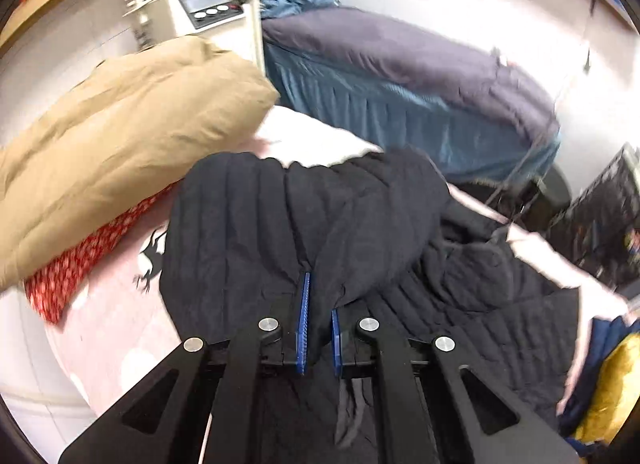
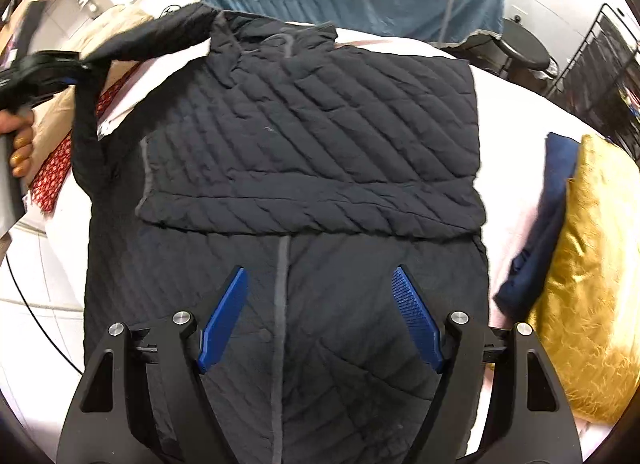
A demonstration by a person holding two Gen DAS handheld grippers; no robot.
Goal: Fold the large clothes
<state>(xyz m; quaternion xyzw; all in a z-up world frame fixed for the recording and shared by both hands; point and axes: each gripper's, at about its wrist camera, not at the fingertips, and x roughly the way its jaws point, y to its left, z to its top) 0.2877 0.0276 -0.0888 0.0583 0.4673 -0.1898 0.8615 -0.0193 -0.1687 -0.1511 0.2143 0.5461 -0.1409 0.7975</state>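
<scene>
A black quilted jacket (image 2: 304, 168) lies spread on a pale pink bed (image 2: 516, 104), collar toward the far side, with one half folded across its chest. The left gripper (image 1: 319, 304) has its blue pads pressed together on a bunched fold of the jacket's sleeve, lifting that sleeve above the bed. In the right wrist view this sleeve (image 2: 160, 34) stretches from the jacket's shoulder out to the left gripper (image 2: 74, 68) at the frame's left edge. The right gripper (image 2: 320, 288) hovers over the jacket's lower half with its pads spread wide apart, holding nothing. A tan pillow (image 1: 120, 136) rests on a red patterned cloth (image 1: 76, 260) on the left side of the bed. A gold cushion (image 2: 588, 276) sits beside a folded navy cloth (image 2: 536, 232) on the right.
</scene>
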